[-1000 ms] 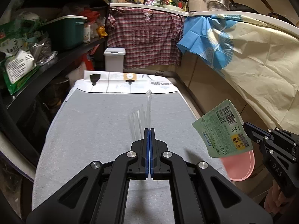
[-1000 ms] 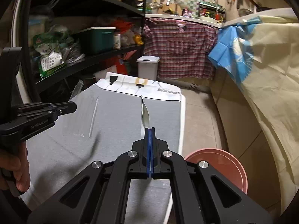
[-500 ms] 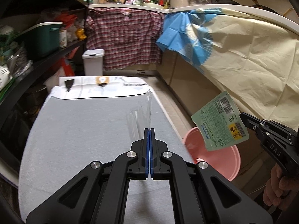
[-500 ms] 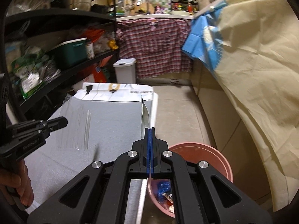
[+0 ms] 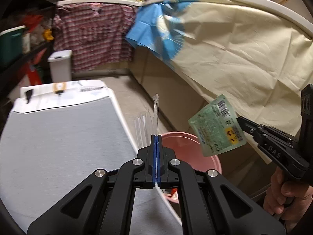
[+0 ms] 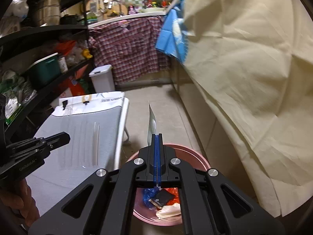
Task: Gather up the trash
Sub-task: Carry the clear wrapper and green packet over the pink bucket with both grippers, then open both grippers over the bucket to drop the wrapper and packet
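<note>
Far left, black shelving [image 6: 49,29] holds a metal pot [image 6: 47,9], a green lidded box [image 6: 46,69] and bagged goods. Below it, a long table [image 5: 58,137] under a grey cloth; its far end carries a white printed sheet [image 5: 64,90]. Table top otherwise bare in both views. Behind the table's far end, a small white lidded bin [image 6: 102,78] stands on the tiled floor [image 6: 162,105], against a red plaid cloth [image 5: 93,37] hung from the counter edge. Counter above is cluttered with kitchenware, blurred. Left gripper [image 5: 156,137] clenched on a clear plastic wrapper [image 5: 145,125], which stands up past the table's right edge. Just right of the table, on the floor, a pink bucket [image 6: 193,156]; inside lie a blue wrapper, a dark packet, orange scraps and a pale crumpled piece. Right gripper [image 6: 156,136] clamped on a green printed packet [image 5: 217,125], barcode visible, seen edge-on from its own camera; the packet hangs above the bucket's near-right side. A hand [image 5: 285,193] grips the right tool's handle. Right side of the room: a blue sheet [image 5: 156,33], then a wide cream sheet [image 6: 254,78] draped down over the counter front.
</note>
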